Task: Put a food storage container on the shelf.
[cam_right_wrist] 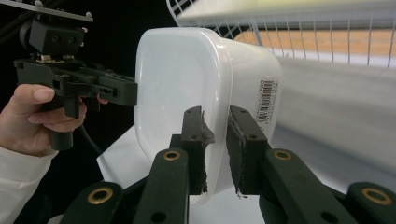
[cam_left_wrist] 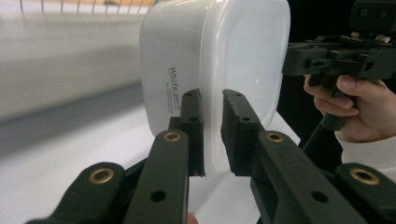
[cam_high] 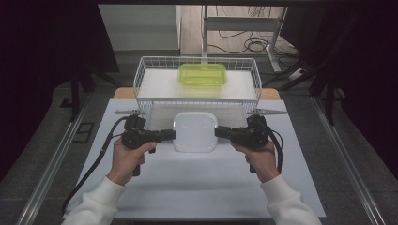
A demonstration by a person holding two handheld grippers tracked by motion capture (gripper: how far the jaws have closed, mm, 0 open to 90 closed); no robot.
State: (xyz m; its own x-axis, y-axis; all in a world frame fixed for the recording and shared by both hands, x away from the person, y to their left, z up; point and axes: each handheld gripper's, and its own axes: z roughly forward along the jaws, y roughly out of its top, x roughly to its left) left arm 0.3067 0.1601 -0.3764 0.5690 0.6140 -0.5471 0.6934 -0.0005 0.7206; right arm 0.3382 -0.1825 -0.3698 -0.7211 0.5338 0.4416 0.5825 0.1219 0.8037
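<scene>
A white lidded plastic container (cam_high: 195, 131) hangs between my two grippers, in front of the wire basket. From the left, my left gripper (cam_high: 172, 135) is shut on the container's rim. My right gripper (cam_high: 217, 132) clamps the opposite rim. In the left gripper view the black jaws (cam_left_wrist: 212, 126) pinch the container's (cam_left_wrist: 224, 56) lid edge, and the other gripper (cam_left_wrist: 327, 60) holds the far side. The right gripper view shows the same from the other side: its jaws (cam_right_wrist: 215, 140) grip the container's (cam_right_wrist: 187, 79) rim, with the left gripper (cam_right_wrist: 93, 88) beyond.
A white wire basket (cam_high: 141, 75) stands at the back of the white table (cam_high: 197, 183). A green translucent container (cam_high: 202, 75) sits inside it. Dark floor and metal rails flank the table on both sides.
</scene>
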